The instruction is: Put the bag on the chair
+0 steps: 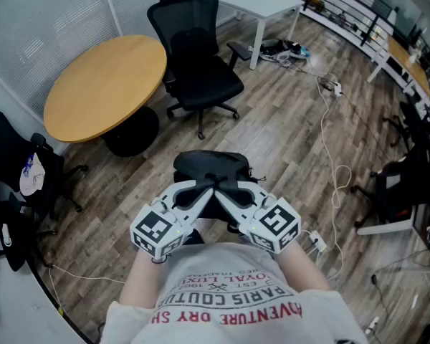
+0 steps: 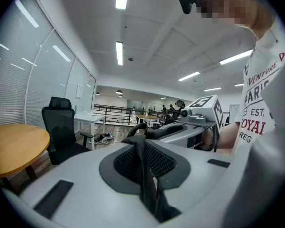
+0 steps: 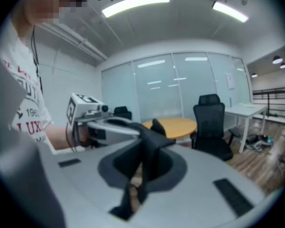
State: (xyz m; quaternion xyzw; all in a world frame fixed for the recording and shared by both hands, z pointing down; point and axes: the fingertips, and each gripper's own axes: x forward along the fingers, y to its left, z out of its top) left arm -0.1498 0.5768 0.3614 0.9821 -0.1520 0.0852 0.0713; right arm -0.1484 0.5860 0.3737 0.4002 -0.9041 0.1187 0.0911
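Both tools clenched on the bag, chair up ahead!
The head view alone shows the black chair (image 1: 197,63) at upper centre and the bag (image 1: 209,165) mid-frame over the floor (image 1: 287,142), apart from the chair. The left tool (image 1: 203,189) and right tool (image 1: 226,190) meet over the bag. Only the gripper views show each tool pinching the bag's strap (image 2: 145,170) (image 3: 147,160).

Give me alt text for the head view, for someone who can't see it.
The left gripper and right gripper hold a black bag by its straps, jaws shut, above the wood floor. A black office chair stands ahead, beside a round wooden table.
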